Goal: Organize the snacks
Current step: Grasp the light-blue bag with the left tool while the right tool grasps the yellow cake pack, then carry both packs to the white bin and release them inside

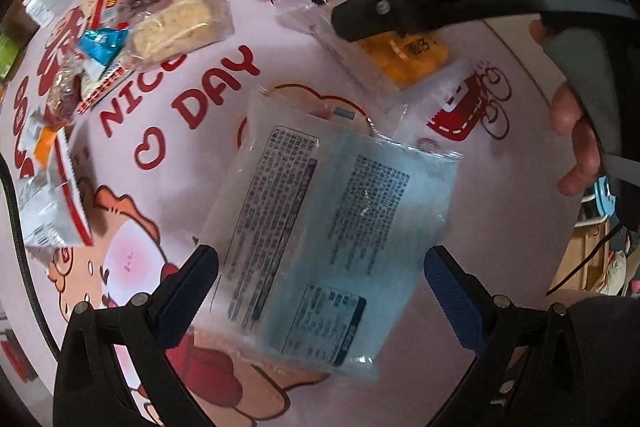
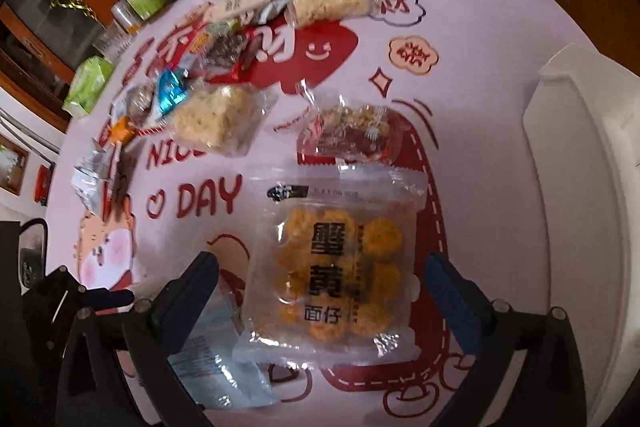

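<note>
Right gripper, jaws wide and empty, straddles the orange snack packet, its long axis running away from the jaws; left gripper, likewise wide, straddles the blue packet just beside the orange one

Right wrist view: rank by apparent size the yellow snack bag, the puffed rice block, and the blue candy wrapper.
1. yellow snack bag, though it sits nearest the camera
2. puffed rice block
3. blue candy wrapper
</note>
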A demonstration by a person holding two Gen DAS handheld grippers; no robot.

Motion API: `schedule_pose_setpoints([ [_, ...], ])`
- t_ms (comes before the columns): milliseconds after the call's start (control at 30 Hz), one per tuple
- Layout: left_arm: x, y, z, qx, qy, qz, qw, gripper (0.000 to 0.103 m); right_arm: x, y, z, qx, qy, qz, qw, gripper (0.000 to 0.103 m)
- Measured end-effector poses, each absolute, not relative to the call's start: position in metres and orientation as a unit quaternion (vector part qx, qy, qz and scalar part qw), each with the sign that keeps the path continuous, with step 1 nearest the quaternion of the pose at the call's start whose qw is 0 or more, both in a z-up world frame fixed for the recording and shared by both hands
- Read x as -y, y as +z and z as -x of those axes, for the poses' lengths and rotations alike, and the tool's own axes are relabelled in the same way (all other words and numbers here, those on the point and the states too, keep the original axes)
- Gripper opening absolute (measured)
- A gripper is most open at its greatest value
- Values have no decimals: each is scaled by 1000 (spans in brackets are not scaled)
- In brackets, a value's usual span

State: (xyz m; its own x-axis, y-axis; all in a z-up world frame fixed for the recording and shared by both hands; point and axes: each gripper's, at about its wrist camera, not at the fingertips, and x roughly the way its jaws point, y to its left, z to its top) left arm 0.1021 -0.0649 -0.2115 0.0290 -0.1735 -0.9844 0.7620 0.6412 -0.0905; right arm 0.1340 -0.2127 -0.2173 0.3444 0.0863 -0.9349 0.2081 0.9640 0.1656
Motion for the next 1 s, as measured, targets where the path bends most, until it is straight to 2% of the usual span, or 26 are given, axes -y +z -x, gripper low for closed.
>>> schedule_pose_setpoints([
  [433, 93, -244, -120, -618, -351, -259, 653, 103, 206, -251, -141, -627, -47, -119, 769, 102],
  [600, 99, -254, -123, -625, -341, -275, 646, 103, 194, -247, -144, -626, -55, -85, 773, 86],
  [933, 126, -267, -113, -632, -301, -284, 654, 103, 186, -242, -132, -613, -60, -76, 784, 79],
  [1000, 120, -263, -100, -631, -296, -280, 660, 100, 185, -241, -124, -610, -60, -79, 786, 78],
])
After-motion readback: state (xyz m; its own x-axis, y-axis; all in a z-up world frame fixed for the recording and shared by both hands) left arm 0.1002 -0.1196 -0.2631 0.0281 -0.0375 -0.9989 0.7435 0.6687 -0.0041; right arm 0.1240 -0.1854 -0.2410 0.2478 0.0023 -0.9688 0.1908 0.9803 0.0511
